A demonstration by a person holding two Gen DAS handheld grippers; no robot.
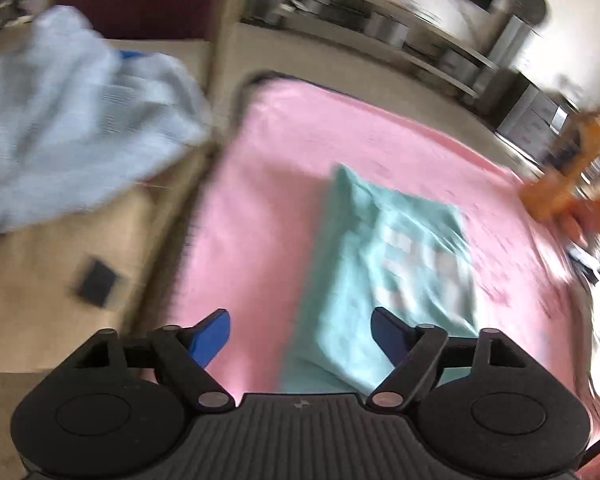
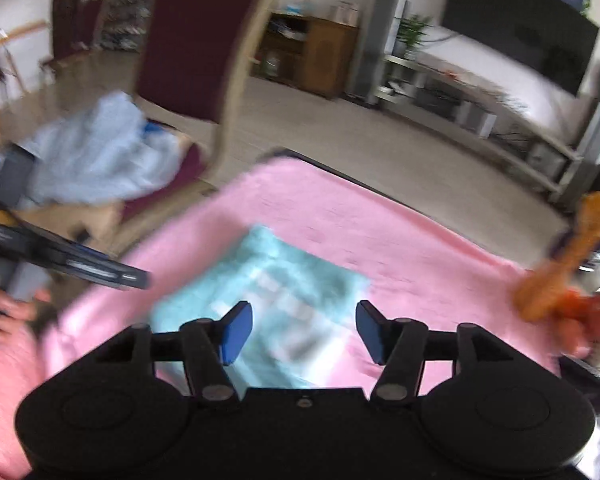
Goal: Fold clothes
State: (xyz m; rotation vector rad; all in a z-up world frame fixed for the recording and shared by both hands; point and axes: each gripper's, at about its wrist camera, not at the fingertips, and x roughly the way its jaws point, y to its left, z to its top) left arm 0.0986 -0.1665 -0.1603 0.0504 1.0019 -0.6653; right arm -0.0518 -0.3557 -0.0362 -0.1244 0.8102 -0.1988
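Note:
A folded teal garment point(image 1: 388, 248) with a pale print lies flat on the pink cloth point(image 1: 284, 168) that covers the table. My left gripper point(image 1: 300, 332) hovers above the garment's near left corner, open, with nothing between its blue pads. In the right wrist view the same teal garment point(image 2: 284, 276) lies just beyond my right gripper point(image 2: 304, 328), which is also open and empty above it. A crumpled light blue garment point(image 1: 72, 120) is heaped on a chair to the left, also visible from the right wrist point(image 2: 100, 152). Both views are motion-blurred.
A wooden chair with a maroon back point(image 2: 196, 40) stands at the table's left. An orange object point(image 2: 560, 280) sits at the right edge of the pink cloth point(image 2: 400, 232). A person's hand point(image 2: 8, 308) holds the left tool. A low TV stand point(image 2: 480, 112) lines the far wall.

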